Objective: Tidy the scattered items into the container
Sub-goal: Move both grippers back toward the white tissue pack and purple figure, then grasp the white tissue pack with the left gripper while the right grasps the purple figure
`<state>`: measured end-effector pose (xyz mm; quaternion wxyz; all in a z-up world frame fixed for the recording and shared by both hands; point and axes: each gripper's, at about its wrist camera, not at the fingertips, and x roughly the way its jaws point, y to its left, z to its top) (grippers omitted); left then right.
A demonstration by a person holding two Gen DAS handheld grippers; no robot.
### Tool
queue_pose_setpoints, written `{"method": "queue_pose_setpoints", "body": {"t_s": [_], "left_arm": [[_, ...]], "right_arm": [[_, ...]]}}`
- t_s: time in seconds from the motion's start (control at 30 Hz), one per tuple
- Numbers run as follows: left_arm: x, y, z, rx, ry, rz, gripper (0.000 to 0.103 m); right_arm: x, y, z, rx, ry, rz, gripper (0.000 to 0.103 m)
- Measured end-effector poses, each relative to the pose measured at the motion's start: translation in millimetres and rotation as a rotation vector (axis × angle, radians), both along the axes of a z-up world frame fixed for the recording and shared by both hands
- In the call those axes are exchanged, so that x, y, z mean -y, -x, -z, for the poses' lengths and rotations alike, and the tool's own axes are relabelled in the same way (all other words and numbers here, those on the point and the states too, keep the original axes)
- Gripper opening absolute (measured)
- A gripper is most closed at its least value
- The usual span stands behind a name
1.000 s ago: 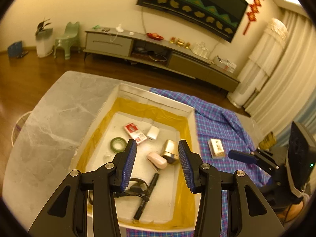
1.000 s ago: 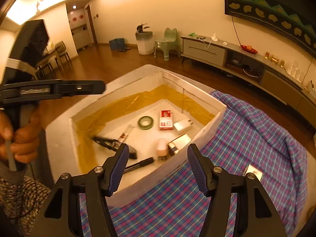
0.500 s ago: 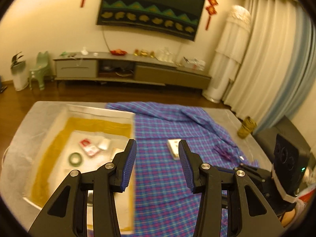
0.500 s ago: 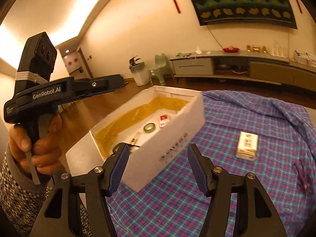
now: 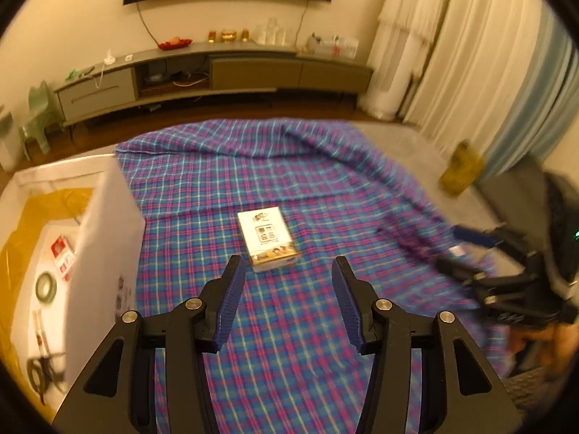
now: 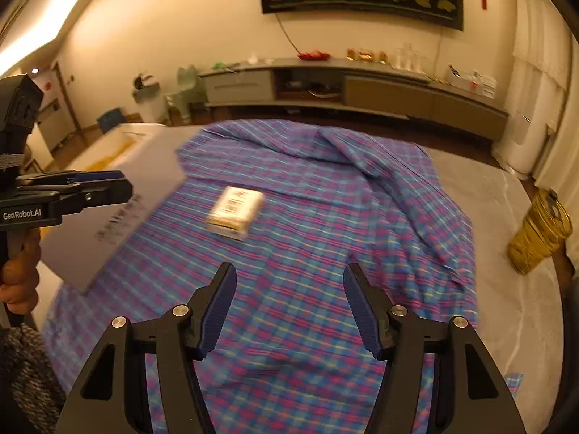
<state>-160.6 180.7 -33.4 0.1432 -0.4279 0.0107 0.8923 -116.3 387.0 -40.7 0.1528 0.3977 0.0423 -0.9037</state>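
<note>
A small white box with printed labels lies flat on the blue and pink plaid cloth. My left gripper hovers just short of it, empty, and its jaws are opening. The white container with a yellow lining stands to the left and holds a green tape ring, a red card and other small items. My right gripper is open and empty over the cloth, with the box ahead and to the left. The left gripper shows at that view's left edge, in front of the container.
A crinkled golden object stands on the grey tabletop to the right of the cloth. The right gripper appears blurred at the right of the left wrist view. A low TV cabinet lines the far wall.
Both views have swung from above the container to the right, over the plaid cloth. The white box now lies close ahead of the left gripper, whose jaws stand wider.
</note>
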Motion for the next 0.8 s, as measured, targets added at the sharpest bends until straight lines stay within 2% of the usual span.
{"method": "queue_pose_setpoints", "body": {"t_s": [0.13,0.23,0.37,0.47,0.53,0.6,0.63,0.73,0.8], "left_arm": [[-12.6,30.2,36.6,0.052,0.067,-0.043,0.054],[-14.5,50.6,51.9,0.074,0.082,-0.091,0.056],[-19.7,75.8,74.4,0.112,0.087,-0.126,0.058],[-20.5,88.8,84.2,0.097,0.063,-0.154,0.066],[-20.7,97.1,89.8,0.099,0.048,-0.169,0.067],[-22.4,103.2,99.5,0.109,0.067,-0.195,0.066],[-23.5,102.7,101.7,0.087,0.082,-0.204,0.066],[-27.9,99.1,103.9,0.044,0.108,-0.192,0.067],[-25.0,97.8,102.7,0.051,0.097,-0.182,0.061]], "right_arm": [[-22.1,19.3,25.9,0.053,-0.077,0.014,0.063],[-37.7,27.5,41.4,0.076,-0.07,0.03,0.063],[-45.7,41.3,59.3,0.106,-0.068,0.034,0.063],[-46.5,50.3,73.5,0.134,-0.061,0.028,0.061],[-42.0,55.1,83.7,0.156,-0.093,0.017,0.046],[-37.8,55.5,85.9,0.141,-0.125,0.002,0.043],[-37.2,55.8,85.1,0.143,-0.126,-0.004,0.035],[-34.9,55.6,83.3,0.151,-0.138,-0.011,0.028],[-34.7,54.9,82.8,0.151,-0.135,-0.011,0.028]]}}
